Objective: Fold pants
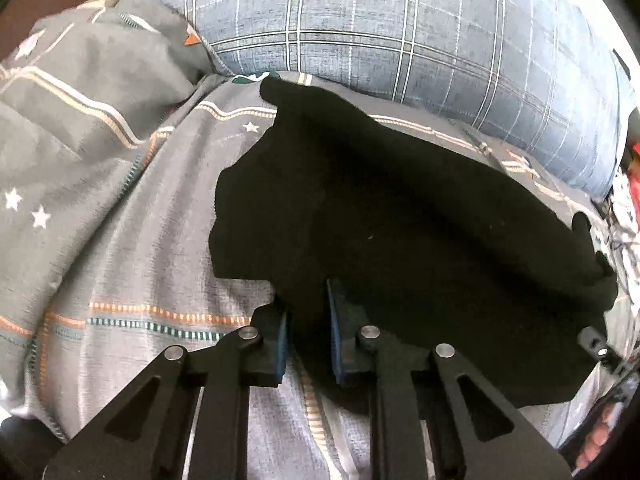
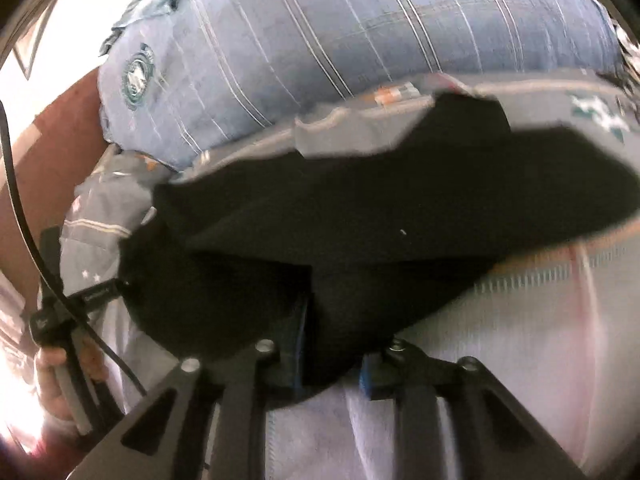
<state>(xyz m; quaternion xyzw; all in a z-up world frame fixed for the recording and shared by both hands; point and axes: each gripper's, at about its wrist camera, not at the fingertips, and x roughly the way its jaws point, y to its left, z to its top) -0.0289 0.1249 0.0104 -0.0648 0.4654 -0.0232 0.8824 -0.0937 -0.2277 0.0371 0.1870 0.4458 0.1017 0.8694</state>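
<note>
On a grey star-patterned bedsheet (image 1: 120, 248), near a blue plaid pillow (image 1: 400, 32), both the left gripper (image 1: 308, 320) and the right gripper (image 2: 336, 360) pinch the near edge of black fabric pants (image 1: 400, 208).

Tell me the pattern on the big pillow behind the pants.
Blue-grey plaid with white and dark lines on the pillow; clearest in the left wrist view.

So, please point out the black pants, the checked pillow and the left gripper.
black pants (image 1: 400, 216), left wrist view, middle of the cloth
checked pillow (image 1: 400, 28), left wrist view, its top face
left gripper (image 1: 308, 340), left wrist view, between its fingertips
</note>
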